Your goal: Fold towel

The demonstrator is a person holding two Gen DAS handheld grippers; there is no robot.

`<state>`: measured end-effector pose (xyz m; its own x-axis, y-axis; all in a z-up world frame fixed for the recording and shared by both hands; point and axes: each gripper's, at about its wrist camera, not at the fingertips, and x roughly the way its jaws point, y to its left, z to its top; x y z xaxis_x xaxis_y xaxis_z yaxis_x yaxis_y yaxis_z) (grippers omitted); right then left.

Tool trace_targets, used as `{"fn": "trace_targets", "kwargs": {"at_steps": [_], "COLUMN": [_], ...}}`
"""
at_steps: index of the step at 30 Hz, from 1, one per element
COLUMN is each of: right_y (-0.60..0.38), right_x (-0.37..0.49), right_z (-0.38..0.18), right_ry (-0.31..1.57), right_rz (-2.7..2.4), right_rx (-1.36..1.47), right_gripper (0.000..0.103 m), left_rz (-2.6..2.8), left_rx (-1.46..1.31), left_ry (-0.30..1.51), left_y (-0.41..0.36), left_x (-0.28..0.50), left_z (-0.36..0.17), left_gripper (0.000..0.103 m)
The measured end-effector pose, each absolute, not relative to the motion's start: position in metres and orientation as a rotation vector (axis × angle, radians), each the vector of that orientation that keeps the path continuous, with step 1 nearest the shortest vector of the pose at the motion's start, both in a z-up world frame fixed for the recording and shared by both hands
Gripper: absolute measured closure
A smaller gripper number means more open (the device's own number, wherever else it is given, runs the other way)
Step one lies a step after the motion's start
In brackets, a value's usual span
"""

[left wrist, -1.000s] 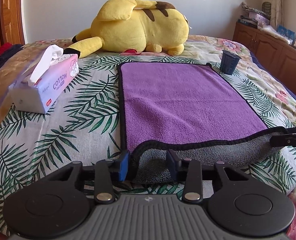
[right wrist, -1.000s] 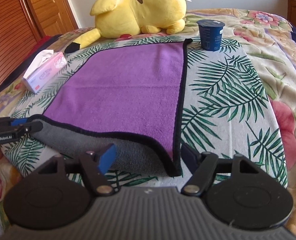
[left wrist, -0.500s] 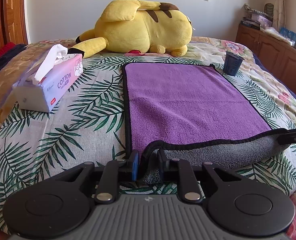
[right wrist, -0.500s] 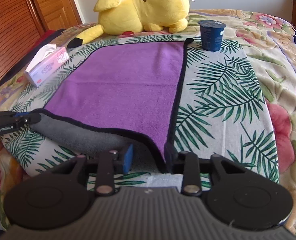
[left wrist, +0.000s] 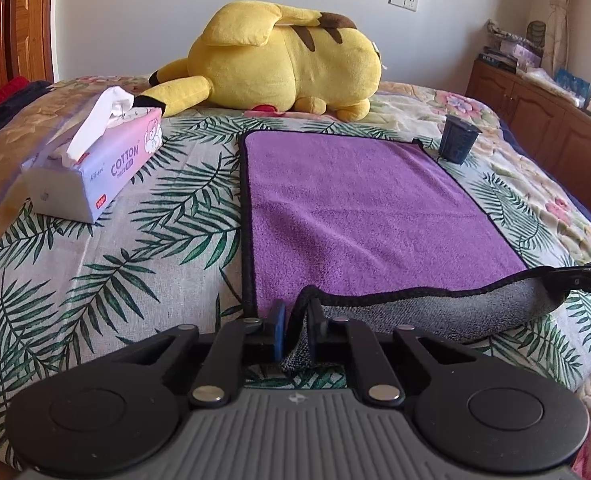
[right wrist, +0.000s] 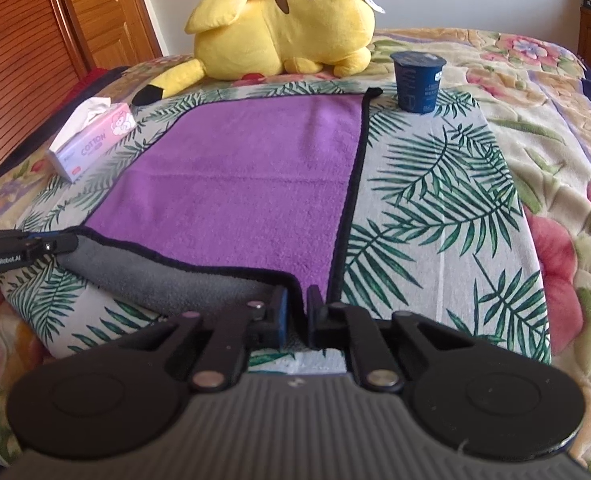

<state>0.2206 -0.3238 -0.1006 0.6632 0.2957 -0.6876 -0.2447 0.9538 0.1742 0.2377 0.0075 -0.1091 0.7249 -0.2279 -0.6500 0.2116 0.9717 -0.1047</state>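
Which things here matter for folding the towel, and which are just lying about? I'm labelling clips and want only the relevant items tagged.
Part of the job:
purple towel
left gripper, shut on its near left corner
right gripper, shut on its near right corner

Just lying about:
yellow plush toy
tissue pack
dark blue cup
bed cover

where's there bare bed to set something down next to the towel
Bare leaf-print sheet lies right of the towel, nearer than the blue cup; more between towel and tissue pack. Far edge is crowded by the plush.
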Motion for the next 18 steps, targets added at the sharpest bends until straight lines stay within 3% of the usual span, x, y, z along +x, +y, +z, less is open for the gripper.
{"fn": "trace_targets", "kwargs": {"at_steps": [18], "right_y": [-0.324], "right_x": [0.224], "right_z": [-0.093], "right_ry": [0.678], "right_rz": [0.294], "right_rx": [0.078], "right_gripper": [0.098], "left_rz": [-0.244], "left_rx": [-0.063], "left_ry": [0.631], "left_y": [0.01], "left_x": [0.233], "left_z": [-0.085], "left_gripper": [0.103]}}
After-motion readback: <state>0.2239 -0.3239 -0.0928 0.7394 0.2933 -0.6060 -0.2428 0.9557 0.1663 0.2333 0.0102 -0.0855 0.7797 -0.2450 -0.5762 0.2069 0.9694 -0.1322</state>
